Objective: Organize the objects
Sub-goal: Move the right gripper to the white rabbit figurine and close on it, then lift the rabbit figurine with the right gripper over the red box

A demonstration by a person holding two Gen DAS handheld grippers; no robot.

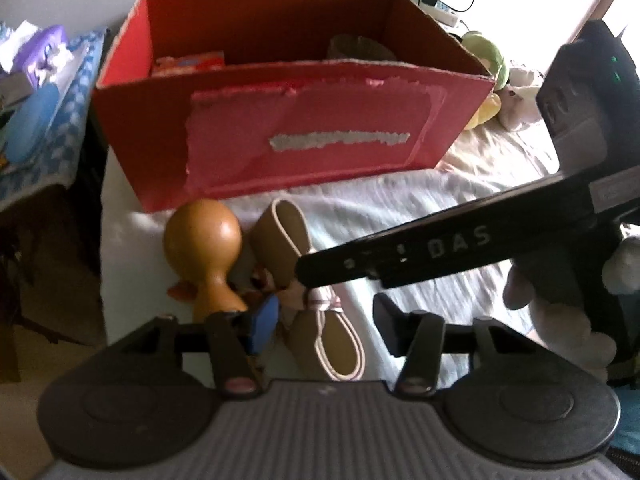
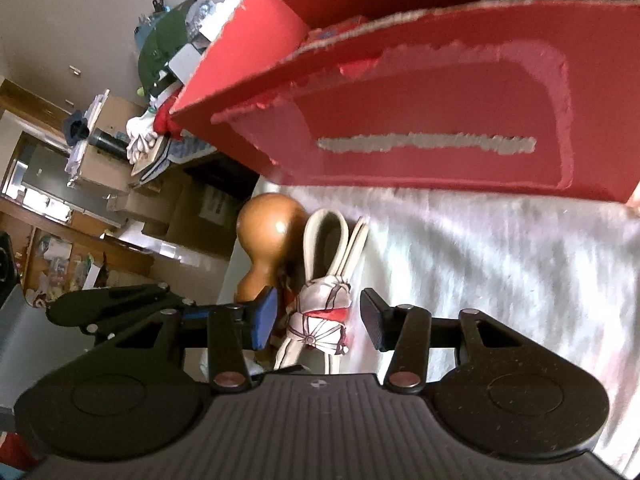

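Observation:
A brown gourd-shaped wooden piece (image 1: 202,242) and a tan bow with pale edging (image 1: 288,240) lie on the white sheet in front of a torn red cardboard box (image 1: 304,132). My left gripper (image 1: 325,328) hangs open over the bow's near loop, its blue pad beside the gourd's neck. In the right wrist view my right gripper (image 2: 318,320) is open around the bow's white and red knot (image 2: 324,316), with small gaps at both pads. The gourd (image 2: 272,224) lies just to its left. One of the right gripper's fingers (image 1: 400,256) crosses the left wrist view from the right.
The box holds a red packet (image 1: 192,64) and a tan roll (image 1: 360,46). Plush toys (image 1: 486,64) and a power strip with cables (image 1: 440,4) lie behind it. A blue checkered cloth (image 1: 60,112) with clutter is on the left. A hand in a fluffy sleeve (image 1: 560,320) is at the right.

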